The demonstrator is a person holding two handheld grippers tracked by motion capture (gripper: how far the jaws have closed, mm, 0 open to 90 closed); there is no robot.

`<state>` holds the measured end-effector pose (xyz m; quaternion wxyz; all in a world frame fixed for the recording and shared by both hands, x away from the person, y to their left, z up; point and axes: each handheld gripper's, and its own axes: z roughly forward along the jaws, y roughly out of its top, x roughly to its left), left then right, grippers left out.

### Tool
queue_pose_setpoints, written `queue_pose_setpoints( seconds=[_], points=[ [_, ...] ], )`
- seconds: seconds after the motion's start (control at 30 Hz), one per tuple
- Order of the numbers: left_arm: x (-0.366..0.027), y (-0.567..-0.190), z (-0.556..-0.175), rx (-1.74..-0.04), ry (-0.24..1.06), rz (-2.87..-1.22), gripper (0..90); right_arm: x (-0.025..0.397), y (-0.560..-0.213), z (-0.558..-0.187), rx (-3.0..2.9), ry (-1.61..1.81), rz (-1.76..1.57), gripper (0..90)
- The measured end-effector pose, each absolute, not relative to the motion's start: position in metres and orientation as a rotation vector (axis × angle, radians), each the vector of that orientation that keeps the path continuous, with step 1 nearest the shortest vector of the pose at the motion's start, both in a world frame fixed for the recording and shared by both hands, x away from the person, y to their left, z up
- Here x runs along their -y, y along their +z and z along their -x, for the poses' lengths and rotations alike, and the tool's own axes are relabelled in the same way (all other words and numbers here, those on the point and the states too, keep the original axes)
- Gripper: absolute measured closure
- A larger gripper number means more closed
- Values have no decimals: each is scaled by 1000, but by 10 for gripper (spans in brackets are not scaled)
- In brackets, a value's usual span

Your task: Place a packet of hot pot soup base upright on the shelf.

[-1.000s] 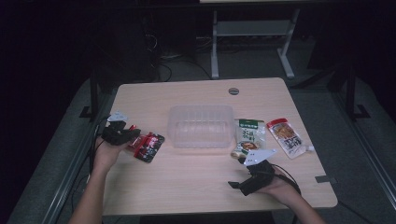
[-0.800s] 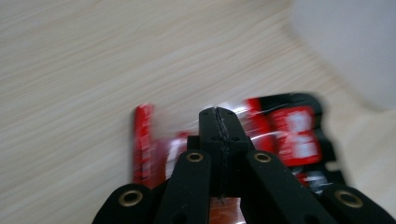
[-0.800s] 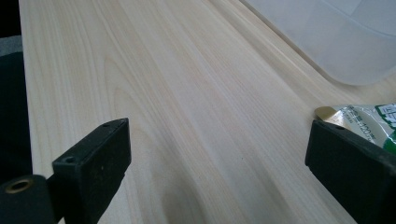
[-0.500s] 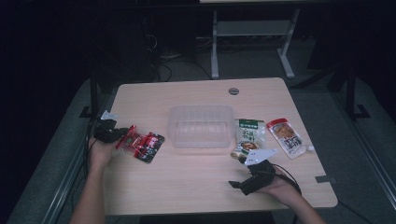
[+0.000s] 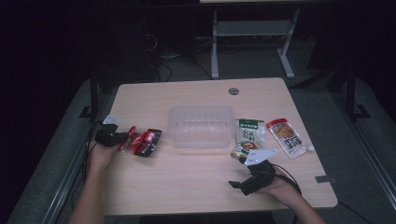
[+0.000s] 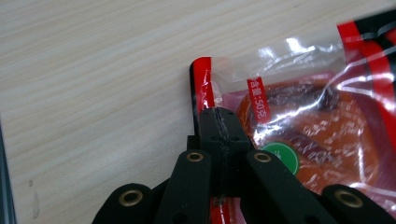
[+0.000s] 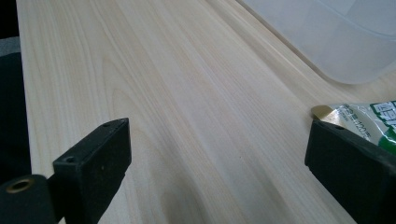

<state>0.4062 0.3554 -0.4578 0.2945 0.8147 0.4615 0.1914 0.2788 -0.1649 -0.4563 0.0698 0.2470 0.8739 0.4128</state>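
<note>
Left gripper [image 5: 122, 138] clamped on the red snack packet [image 5: 144, 141] near the table's left edge.

In the left gripper view the two black jaws are pressed together on the packet's sealed red edge [image 6: 203, 88], and the rest of the packet, clear film over orange-red contents, spreads away to the right over the pale wooden table [image 5: 196, 182]. In the high view the packet lies just left of the clear plastic tray [image 5: 201, 125], which sits at the table's middle. The right gripper [image 5: 243, 183] rests near the front edge with its jaws spread wide apart, gripping nothing. A green packet [image 5: 249, 136] lies just beyond it, beside the tray's right side, with an orange packet [image 5: 286, 136] nearer the right edge.
</note>
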Motion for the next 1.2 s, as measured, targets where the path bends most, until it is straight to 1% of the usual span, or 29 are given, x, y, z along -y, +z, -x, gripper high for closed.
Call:
queue_pose_setpoints(
  seconds=[0.33, 0.57, 0.63, 0.87, 0.97, 1.2],
  points=[
    [-350, -459, -406, -1173, 519, -2217, 897, 165, -457, -279, -2632, 1239, -745, 67],
    [-342, -455, -408, -1111, 569, -2264, 897, 164, -456, -278, -2631, 1241, -743, 67],
    [-340, -451, -407, -1100, 571, -2228, 897, 164, -457, -279, -2630, 1242, -732, 67],
    [-324, -446, -410, -1055, 609, -2228, 896, 164, -457, -279, -2632, 1240, -735, 67],
    [-324, -446, -414, -1080, 593, -2238, 896, 164, -456, -279, -2631, 1240, -743, 67],
    [-318, -447, -413, -1028, 546, -2264, 896, 164, -457, -279, -2634, 1239, -738, 67]
  ],
)
